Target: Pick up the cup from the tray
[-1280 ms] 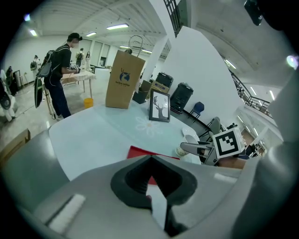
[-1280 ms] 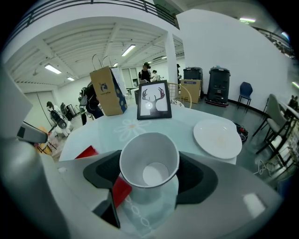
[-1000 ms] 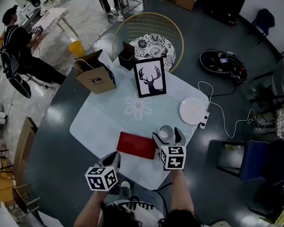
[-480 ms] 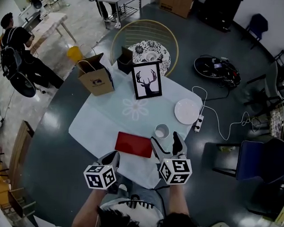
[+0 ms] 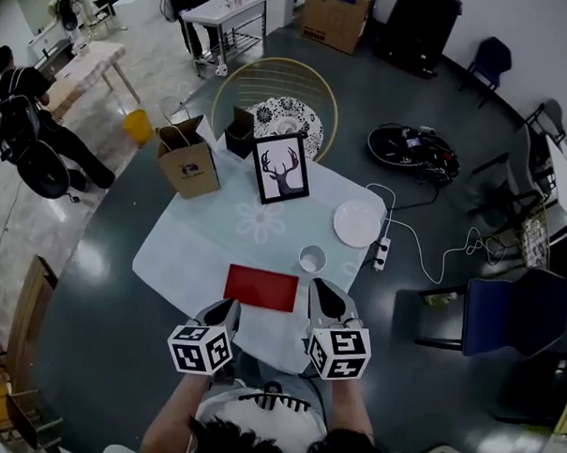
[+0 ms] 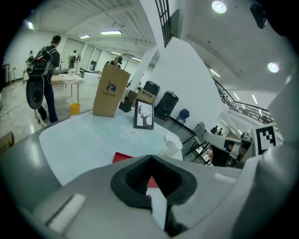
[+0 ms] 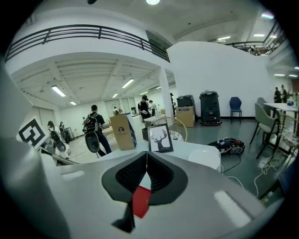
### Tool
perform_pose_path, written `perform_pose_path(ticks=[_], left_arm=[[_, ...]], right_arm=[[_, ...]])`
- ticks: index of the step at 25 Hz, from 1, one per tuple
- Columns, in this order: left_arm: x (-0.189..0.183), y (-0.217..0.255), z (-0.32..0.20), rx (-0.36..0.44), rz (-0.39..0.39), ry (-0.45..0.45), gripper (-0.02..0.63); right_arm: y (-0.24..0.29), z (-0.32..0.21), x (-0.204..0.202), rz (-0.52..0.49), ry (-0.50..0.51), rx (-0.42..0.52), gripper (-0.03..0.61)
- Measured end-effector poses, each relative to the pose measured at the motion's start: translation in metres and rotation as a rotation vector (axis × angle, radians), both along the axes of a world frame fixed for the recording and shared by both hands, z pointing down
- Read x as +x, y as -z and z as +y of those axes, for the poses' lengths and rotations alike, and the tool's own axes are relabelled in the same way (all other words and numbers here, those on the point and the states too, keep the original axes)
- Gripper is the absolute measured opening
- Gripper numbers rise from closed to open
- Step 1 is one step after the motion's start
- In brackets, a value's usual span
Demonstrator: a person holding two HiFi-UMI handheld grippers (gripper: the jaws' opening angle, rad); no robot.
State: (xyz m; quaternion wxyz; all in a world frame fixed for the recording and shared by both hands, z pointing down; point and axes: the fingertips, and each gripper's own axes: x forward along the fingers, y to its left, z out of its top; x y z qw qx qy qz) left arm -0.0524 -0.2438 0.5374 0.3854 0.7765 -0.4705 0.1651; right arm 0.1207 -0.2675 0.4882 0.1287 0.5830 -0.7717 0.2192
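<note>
Red tray (image 6: 121, 157) mostly hidden behind closed left tongs (image 6: 150, 158); cup (image 6: 170, 147) visible

Pale square table (image 5: 184, 254) mid-frame, faint flower motif (image 5: 261, 220) at its centre. Framed deer picture (image 5: 279, 169) upright at far edge; brown paper bag (image 5: 189, 160) left of it, small black box (image 5: 239, 133) between them. White plate (image 5: 357, 223) at right corner, power strip (image 5: 381, 255) just beside, white cable (image 5: 441, 270) trailing over floor. Round-backed chair (image 5: 276, 75) beyond table. Blue chair (image 5: 505, 310) right. Person with backpack (image 5: 21, 116) upper left, yellow bucket (image 5: 138, 123) near.
</note>
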Motion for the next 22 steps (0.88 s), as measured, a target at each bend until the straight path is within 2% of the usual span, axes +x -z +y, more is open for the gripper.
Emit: perform_pose_path(ticks=[3, 22], left_arm=[[0.004, 0.006, 0.002, 0.023, 0.013, -0.004, 0.000], [0.012, 0.024, 0.011, 0.106, 0.014, -0.020, 0.000]], right_arm=[[0.003, 0.011, -0.006, 0.029, 0.035, -0.002, 0.026], [-0.003, 0.037, -0.015, 0.047, 0.038, -0.033, 0.025]])
